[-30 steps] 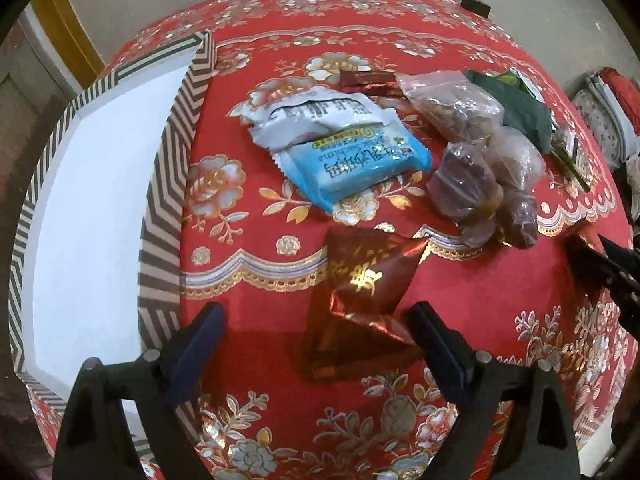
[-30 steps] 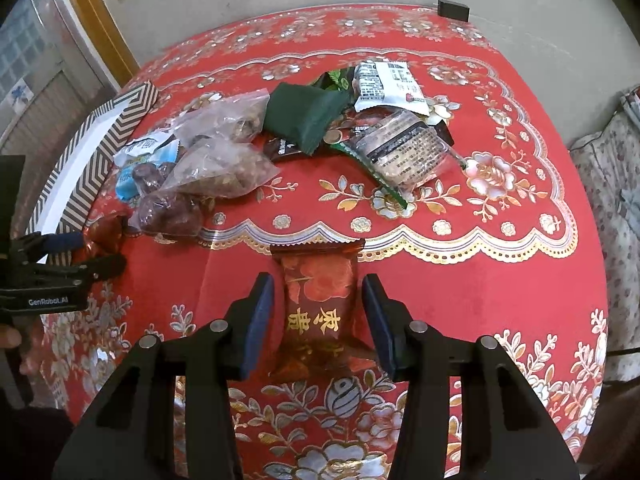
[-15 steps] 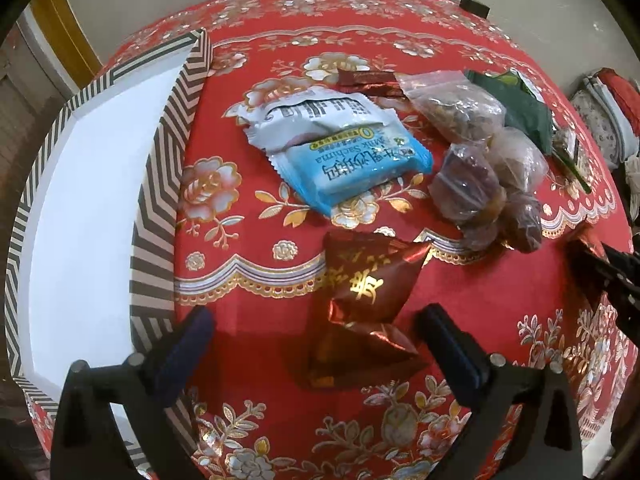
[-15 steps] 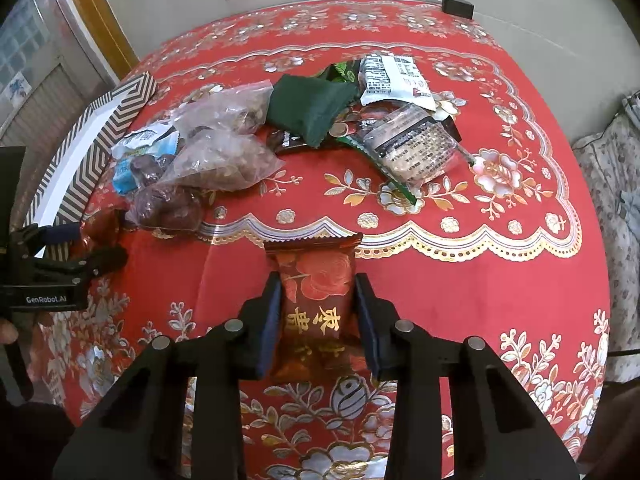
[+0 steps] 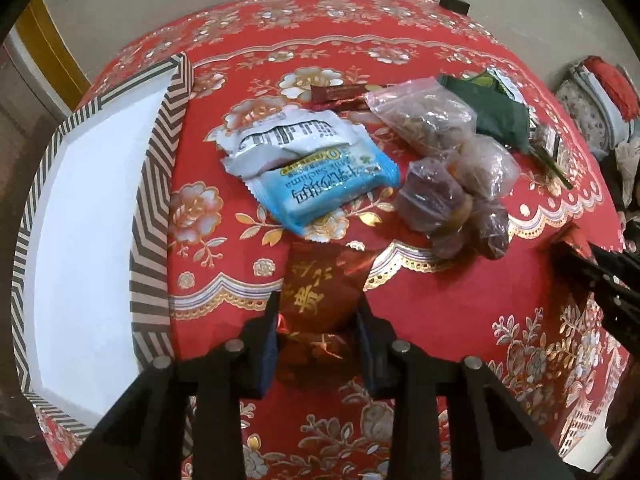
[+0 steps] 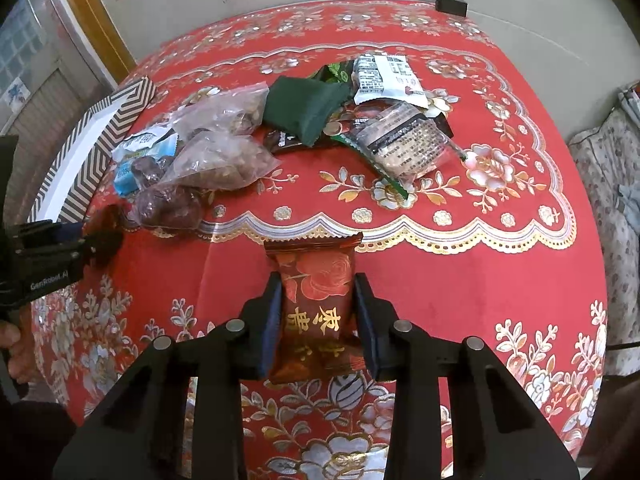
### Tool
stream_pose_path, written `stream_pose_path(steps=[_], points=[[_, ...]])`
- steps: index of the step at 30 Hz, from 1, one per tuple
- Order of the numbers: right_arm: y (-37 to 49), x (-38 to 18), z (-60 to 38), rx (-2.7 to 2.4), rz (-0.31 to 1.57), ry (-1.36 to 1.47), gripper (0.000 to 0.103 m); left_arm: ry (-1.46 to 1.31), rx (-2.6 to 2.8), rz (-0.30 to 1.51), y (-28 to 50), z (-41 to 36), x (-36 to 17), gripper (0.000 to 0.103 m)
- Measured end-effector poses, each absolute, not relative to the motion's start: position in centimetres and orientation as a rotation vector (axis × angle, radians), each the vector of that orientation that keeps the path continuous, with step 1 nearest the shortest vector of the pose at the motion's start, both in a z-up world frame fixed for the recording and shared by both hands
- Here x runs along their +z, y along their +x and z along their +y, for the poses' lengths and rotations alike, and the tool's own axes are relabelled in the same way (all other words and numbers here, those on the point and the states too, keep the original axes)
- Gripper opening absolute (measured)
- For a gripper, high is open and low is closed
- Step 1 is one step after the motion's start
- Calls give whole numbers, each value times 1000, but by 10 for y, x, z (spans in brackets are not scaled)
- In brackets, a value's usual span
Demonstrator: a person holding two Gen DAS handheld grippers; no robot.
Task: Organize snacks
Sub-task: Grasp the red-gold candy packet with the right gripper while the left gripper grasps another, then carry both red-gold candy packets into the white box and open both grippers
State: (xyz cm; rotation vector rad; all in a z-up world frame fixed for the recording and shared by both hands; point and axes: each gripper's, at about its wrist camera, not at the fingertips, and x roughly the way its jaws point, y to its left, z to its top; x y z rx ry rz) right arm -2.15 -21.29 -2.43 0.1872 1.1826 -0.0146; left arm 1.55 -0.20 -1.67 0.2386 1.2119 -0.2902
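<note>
Left gripper (image 5: 316, 320) now (tightly) on red packet (image 5: 320, 284)

Both views are evenly and softly lit, bright enough that colours read clearly, with only faint shadows under the snacks. Glare glints off the gold thread of the red cloth (image 6: 460, 216) and the clear plastic bags (image 5: 424, 120). The white tray floor (image 5: 92, 240) is nearly blown out. Fisheye distortion bulges the counter and bends its edges; the corners are black. Focus is fairly sharp centrally and softer toward the rim.

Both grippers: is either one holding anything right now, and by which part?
Each grips a red foil snack packet. The left gripper pinches its packet mid-body; the right gripper clamps its packet by the long sides, mid-length.
</note>
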Motion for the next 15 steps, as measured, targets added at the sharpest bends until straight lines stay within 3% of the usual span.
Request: stream_pose_path(steps=[15], points=[[-22, 6, -213, -18, 1113, 203, 33, 213, -310, 1179, 9, -2, 4, 35]])
